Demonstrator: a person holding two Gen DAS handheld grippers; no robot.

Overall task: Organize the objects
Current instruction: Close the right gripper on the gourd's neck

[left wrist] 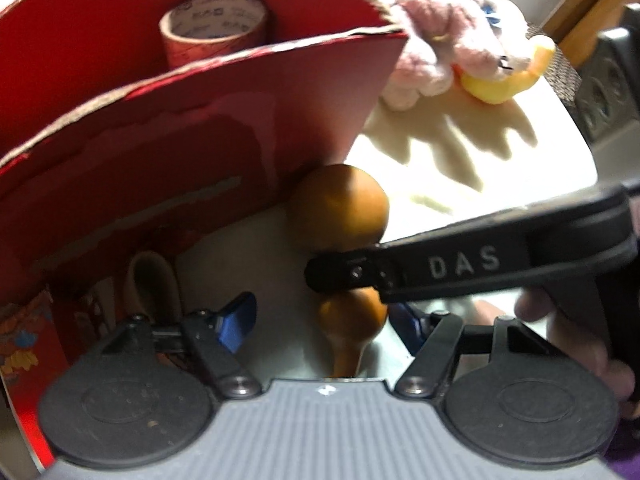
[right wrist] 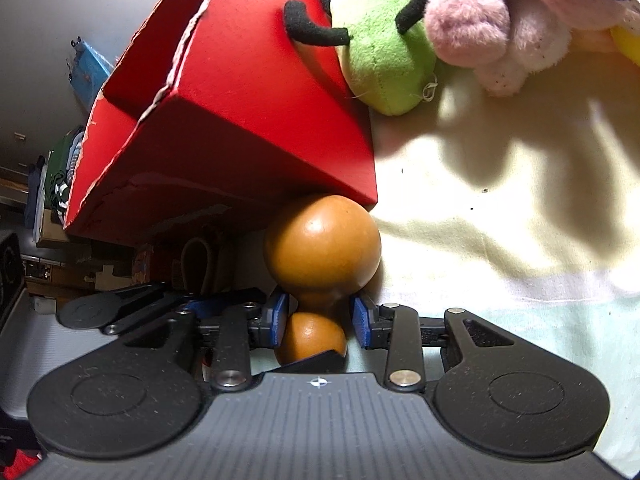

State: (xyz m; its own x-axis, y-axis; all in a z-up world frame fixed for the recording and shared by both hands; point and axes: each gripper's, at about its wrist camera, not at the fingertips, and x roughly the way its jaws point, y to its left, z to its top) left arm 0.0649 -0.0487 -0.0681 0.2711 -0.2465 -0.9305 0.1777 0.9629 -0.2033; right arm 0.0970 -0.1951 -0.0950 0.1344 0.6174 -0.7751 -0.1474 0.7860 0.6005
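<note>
Right tool [right wrist: 320, 320] grips one gourd [right wrist: 322, 248]; one box [right wrist: 248, 100], two plush toys.

My left gripper [left wrist: 322, 320] and right gripper [right wrist: 320, 318] share a ribbed grey body, black round discs, black link arms with silver screws and blue pads [right wrist: 279, 318]. White letters "DAS" mark one black finger [left wrist: 464, 262].
</note>
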